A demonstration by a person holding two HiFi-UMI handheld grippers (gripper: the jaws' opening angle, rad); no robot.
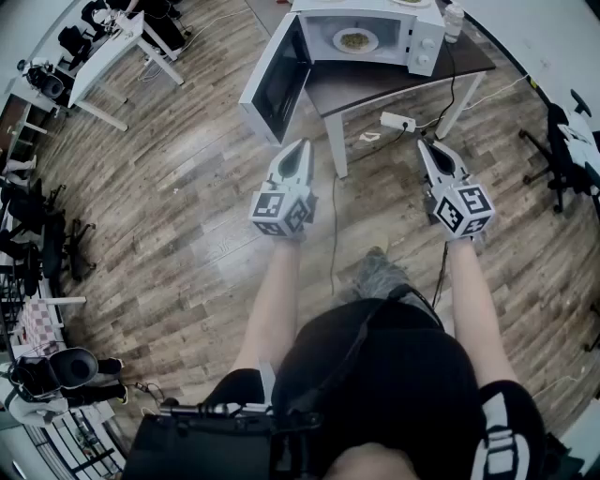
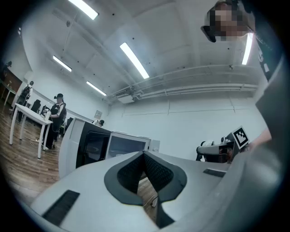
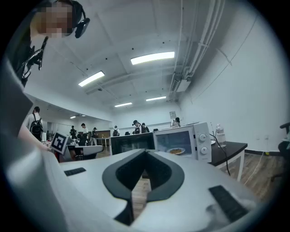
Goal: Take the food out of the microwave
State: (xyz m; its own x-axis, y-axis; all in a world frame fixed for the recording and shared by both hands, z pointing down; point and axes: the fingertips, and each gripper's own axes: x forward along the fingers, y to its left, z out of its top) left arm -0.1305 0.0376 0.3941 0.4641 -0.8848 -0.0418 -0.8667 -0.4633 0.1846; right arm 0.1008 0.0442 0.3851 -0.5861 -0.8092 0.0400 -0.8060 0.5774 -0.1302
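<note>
Sitting inside the white microwave (image 1: 424, 37) on the dark table (image 1: 361, 89) is a plate of food (image 1: 355, 39); the microwave door (image 1: 277, 84) hangs wide open to the left; the left gripper (image 1: 301, 145) and the right gripper (image 1: 427, 145) are both squeezed tight with nothing in them; both are held out level over the wood floor (image 1: 187, 187), well apart from the plate.

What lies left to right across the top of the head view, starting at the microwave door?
microwave door, standing open → plate of food → microwave control panel → water bottle
</note>
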